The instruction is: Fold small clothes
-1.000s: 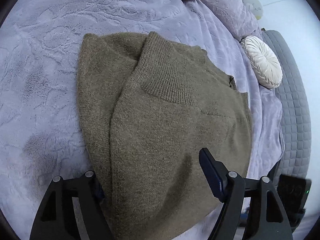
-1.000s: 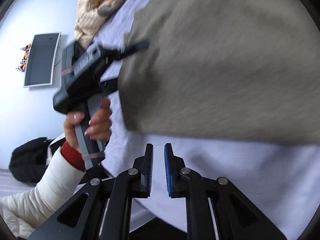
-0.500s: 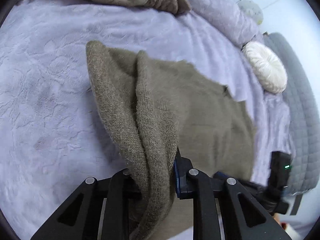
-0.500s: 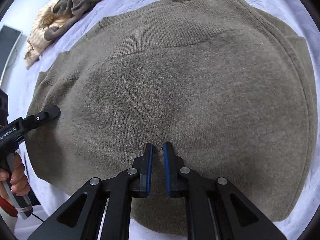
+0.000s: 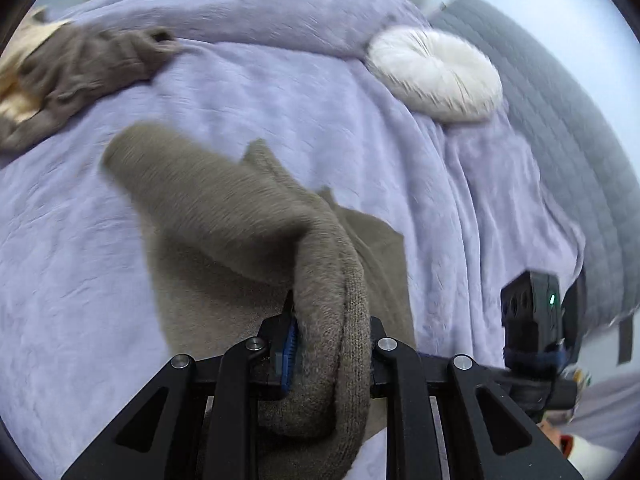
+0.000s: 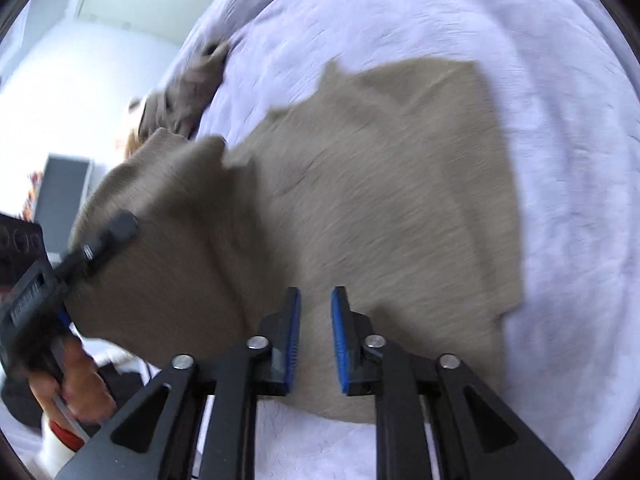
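An olive-brown knit sweater (image 5: pixel 224 208) lies on the lilac bedspread (image 5: pixel 80 280). My left gripper (image 5: pixel 330 340) is shut on a thick fold of the sweater's edge and lifts it off the bed; it also shows in the right wrist view (image 6: pixel 100 240) at the left, with the cloth raised. In the right wrist view the sweater (image 6: pixel 380 200) spreads across the middle. My right gripper (image 6: pixel 316 336) hovers over the sweater's near edge, its jaws a narrow gap apart with nothing between them.
A round white cushion (image 5: pixel 436 76) lies at the back right beside a grey quilted headboard (image 5: pixel 560 120). A pile of brown and cream clothes (image 5: pixel 72 68) sits at the back left of the bed. The right gripper's body (image 5: pixel 532 320) shows at the right.
My left gripper closed on the sweater's edge and has lifted and carried it across the bed. My right gripper's jaws have parted slightly and it has pulled back towards the near edge.
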A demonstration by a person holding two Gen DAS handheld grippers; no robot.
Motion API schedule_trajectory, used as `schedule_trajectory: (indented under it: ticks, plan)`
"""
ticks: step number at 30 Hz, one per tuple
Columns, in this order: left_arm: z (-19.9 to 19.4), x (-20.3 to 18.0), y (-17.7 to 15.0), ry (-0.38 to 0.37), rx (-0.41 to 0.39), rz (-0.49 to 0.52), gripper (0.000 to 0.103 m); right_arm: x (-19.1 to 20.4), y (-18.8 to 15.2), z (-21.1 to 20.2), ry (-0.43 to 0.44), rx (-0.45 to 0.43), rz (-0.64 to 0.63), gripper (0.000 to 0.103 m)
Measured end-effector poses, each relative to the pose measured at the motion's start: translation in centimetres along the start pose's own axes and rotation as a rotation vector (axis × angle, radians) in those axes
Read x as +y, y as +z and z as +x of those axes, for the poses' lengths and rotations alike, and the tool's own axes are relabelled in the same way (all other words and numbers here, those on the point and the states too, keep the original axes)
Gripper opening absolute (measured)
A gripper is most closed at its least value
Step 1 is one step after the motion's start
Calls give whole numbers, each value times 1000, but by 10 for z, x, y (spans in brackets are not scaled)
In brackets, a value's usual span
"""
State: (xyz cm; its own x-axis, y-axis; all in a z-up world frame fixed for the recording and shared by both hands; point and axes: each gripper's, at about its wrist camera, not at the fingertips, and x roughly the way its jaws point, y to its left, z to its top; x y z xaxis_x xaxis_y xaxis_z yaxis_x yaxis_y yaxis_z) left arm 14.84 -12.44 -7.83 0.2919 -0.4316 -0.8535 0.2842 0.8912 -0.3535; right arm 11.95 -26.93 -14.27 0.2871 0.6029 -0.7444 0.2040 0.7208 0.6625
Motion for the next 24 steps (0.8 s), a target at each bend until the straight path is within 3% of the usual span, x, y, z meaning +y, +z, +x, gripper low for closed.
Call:
schedule_trajectory:
  ticks: [4,7,8,9,11,14,16,20,24]
  plan:
    - [54,-37,-11,40,85,80,22,-36,14,7,119,0,161,29]
    - [65,-46,-22,84,90,105,23,-64,14,15,195,30,256,30]
    - [64,-49,-24,92,84,113,30,-69,15,17,217,33,274,30]
    - [58,-48,-25,79,76,115,55,-72,15,19,236,34,288,30]
    - [42,-48,-26,97,26,109,75,-74,16,21,265,31,305,31]
    - [13,-41,-24,47,-26,108,75,-78,15,22,327,17,353,41]
    - [-5,-28,-24,53,-68,73,75,-85,12,22,379,3,405,45]
    - [-21,23,-23,153,-121,-62,75,-99,6,24,510,-37,521,53]
    - [-6,82,-30,223,-90,-231,75,-102,4,27,628,-52,556,67]
